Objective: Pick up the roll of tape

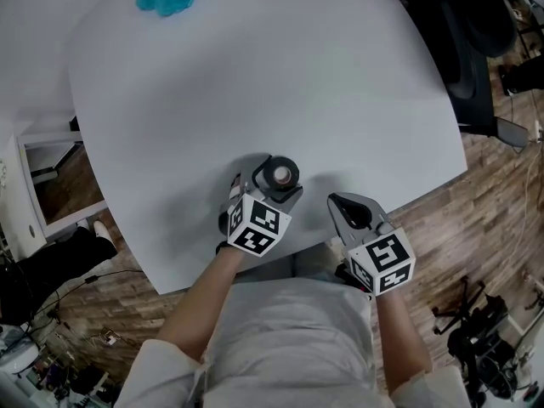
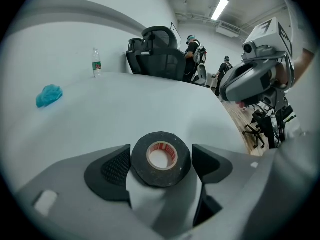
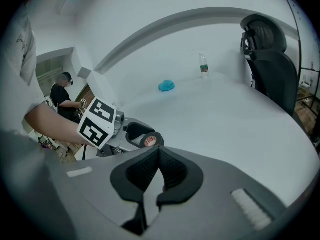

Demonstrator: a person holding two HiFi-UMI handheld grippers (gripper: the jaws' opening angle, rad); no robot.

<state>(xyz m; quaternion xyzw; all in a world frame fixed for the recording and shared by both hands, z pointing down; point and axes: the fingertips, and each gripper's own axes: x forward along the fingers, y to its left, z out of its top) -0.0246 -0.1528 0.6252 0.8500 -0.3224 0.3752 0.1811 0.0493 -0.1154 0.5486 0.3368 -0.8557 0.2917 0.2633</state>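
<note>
Sitting flat, roll of tape [image 2: 160,159] — between left gripper's [image 2: 162,158] parted fingers [image 2: 116,168]

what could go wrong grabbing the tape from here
The jaws of the open left gripper barely clear the black roll of tape, so a slight shift could knock it across the smooth white table. The roll lies flat and low; a shallow pinch may slip. The shut right gripper nearby could get bumped.

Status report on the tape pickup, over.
Left gripper open, straddling tape roll. Right gripper shut, empty. Roll flat on table, not gripped. Nothing blocking.
</note>
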